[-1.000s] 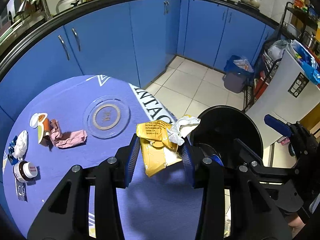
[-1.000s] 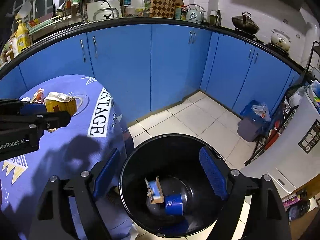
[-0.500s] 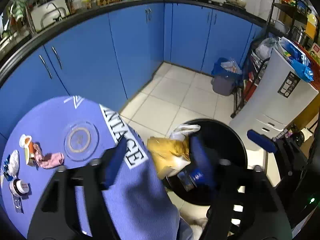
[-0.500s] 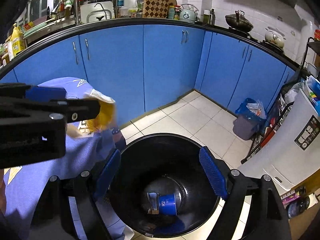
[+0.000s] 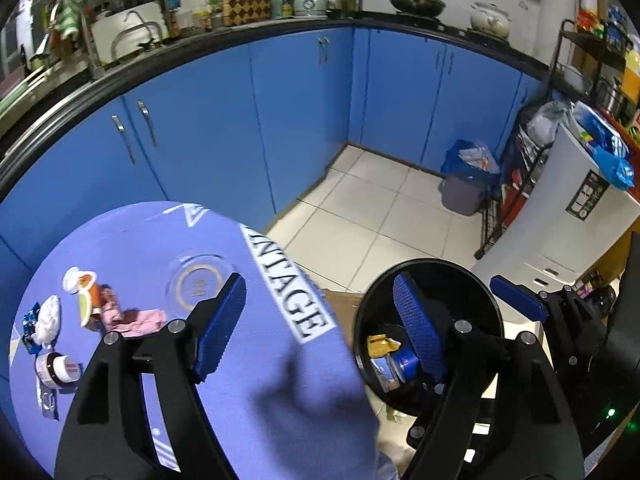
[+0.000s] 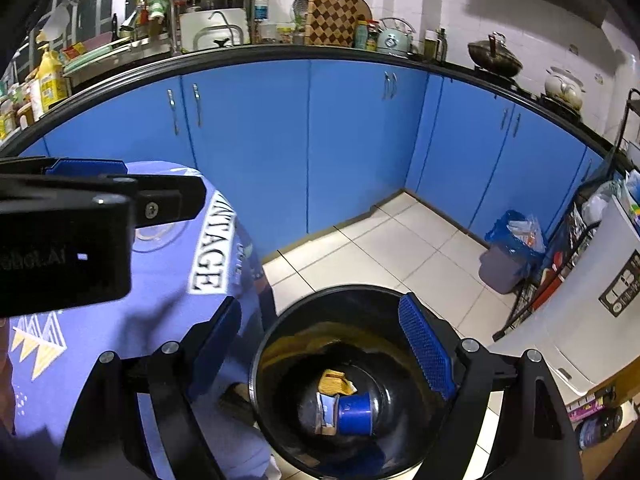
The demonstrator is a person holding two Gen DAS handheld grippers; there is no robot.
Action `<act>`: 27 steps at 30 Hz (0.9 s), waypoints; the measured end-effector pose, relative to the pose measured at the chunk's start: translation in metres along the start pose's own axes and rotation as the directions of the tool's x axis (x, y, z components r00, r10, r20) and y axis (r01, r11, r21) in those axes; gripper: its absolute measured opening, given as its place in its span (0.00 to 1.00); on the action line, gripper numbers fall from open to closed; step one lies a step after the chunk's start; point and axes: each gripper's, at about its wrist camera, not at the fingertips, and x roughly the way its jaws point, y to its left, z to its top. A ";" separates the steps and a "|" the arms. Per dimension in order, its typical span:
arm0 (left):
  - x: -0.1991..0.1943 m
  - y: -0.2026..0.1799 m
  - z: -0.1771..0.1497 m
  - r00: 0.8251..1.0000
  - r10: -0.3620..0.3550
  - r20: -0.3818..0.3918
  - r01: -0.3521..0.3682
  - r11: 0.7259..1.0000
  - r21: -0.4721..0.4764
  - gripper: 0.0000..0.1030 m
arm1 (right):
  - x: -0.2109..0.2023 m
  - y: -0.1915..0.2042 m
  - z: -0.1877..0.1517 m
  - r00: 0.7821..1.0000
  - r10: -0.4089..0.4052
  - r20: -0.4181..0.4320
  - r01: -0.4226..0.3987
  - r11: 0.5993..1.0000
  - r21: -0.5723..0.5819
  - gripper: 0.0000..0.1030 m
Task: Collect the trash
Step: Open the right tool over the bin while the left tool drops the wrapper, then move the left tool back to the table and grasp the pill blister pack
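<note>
My left gripper [image 5: 318,284] stands open with nothing between its blue pads, over the table's edge beside the black bin [image 5: 430,270]. A yellow wrapper [image 5: 380,345] lies at the bottom of the bin next to a blue can [image 5: 404,362]. My right gripper [image 6: 322,304] is open and empty above the bin's rim [image 6: 256,360], looking down on the yellow wrapper [image 6: 334,382] and the blue can [image 6: 354,408]. On the purple tablecloth [image 5: 248,380] lie a pink crumpled wrapper [image 5: 140,320], an orange and white packet [image 5: 82,292], a white tissue [image 5: 48,316] and a small jar [image 5: 58,368].
A glass plate [image 5: 200,280] sits in the middle of the table. Blue cabinets [image 5: 280,120] run along the far wall. A grey bin with a blue bag [image 5: 466,192], a wire rack and a white appliance [image 5: 572,216] stand on the right of the tiled floor.
The left gripper carried the yellow wrapper and white tissue from above the table to the bin, opened, and let them go. The wrapper now lies inside the bin. The right gripper barely moved.
</note>
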 end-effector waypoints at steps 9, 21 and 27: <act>-0.027 0.067 -0.009 0.996 0.073 0.041 -0.068 0.991 -0.120 0.74 | -0.009 0.055 0.030 0.996 0.082 0.047 -0.079 0.995 -0.066 0.77; -0.059 0.176 -0.042 0.974 0.224 0.039 -0.204 0.939 -0.276 0.74 | 0.002 0.156 0.054 0.977 0.211 0.041 -0.199 0.960 -0.197 0.77; -0.069 0.232 -0.077 0.949 0.316 -0.008 -0.301 0.895 -0.331 0.74 | 0.014 0.207 0.055 0.963 0.271 0.010 -0.258 0.927 -0.273 0.77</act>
